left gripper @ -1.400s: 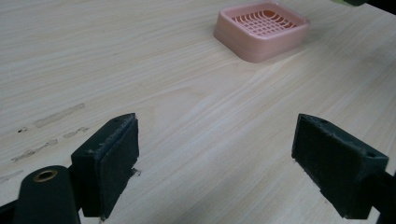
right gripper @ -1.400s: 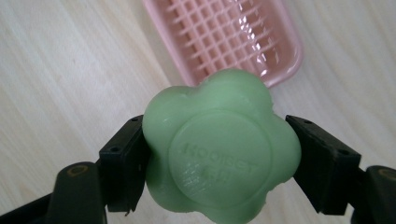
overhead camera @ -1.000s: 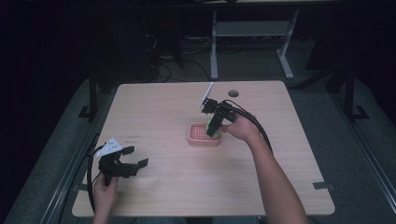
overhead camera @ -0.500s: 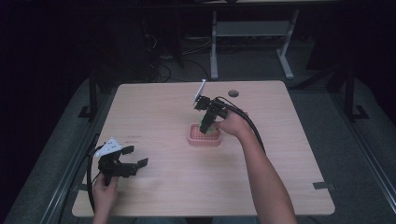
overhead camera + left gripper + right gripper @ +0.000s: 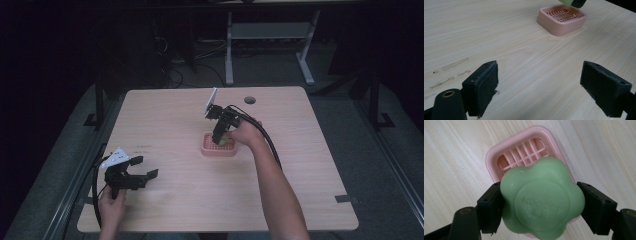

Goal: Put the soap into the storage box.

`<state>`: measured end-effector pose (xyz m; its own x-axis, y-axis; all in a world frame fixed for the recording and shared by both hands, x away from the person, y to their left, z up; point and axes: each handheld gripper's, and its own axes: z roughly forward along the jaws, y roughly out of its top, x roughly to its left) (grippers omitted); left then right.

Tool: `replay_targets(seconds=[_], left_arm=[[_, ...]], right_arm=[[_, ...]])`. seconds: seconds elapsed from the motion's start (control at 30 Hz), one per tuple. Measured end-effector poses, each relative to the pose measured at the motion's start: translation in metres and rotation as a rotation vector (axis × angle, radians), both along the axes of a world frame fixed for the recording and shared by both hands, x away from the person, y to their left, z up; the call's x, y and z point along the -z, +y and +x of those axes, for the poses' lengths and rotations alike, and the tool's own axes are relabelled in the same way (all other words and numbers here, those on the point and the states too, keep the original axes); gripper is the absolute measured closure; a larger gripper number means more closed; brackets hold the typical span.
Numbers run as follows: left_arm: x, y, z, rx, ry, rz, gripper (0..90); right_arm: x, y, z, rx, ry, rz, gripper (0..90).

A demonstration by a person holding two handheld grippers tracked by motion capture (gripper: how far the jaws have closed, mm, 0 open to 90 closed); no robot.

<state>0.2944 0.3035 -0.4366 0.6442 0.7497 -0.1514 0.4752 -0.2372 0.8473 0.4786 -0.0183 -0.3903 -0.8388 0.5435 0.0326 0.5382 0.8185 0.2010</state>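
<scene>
Dark floor ringed the pale bench (image 5: 300, 200). Over the pink soap dish (image 5: 524, 152), the right hand-held gripper (image 5: 539, 207) clamped a green flower-shaped soap (image 5: 541, 200), roundish, stamped face toward its camera, lettering unreadable. The left hand-held gripper (image 5: 539, 85) gaped empty.

The high view looks forward and down from above the near edge of the surface (image 5: 165, 125), far enough off to take in all four of its edges and the floor beyond the far edge. The left gripper view sits low by the near left corner, close over the wood, and faces across toward the middle, where the pink soap dish (image 5: 561, 18) stands well off. The right gripper view looks almost straight down from close above that same soap dish (image 5: 499, 157), with the green soap (image 5: 541, 197) right before the lens. All three views share the dish (image 5: 218, 146) near the middle of the surface.
</scene>
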Motion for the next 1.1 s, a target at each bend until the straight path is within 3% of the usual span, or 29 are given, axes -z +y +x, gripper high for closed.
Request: replay_targets(seconds=[0.63,1.1], left_arm=[[-0.001,0.003,0.0,-0.004,-0.011,-0.008,14.6],[-0.001,0.003,-0.001,-0.007,-0.01,-0.006,14.6]], right_arm=[[0.024,0.006,0.002,0.005,0.046,-0.027,25.8],[0.024,0.003,0.001,0.015,0.044,-0.021,25.7]])
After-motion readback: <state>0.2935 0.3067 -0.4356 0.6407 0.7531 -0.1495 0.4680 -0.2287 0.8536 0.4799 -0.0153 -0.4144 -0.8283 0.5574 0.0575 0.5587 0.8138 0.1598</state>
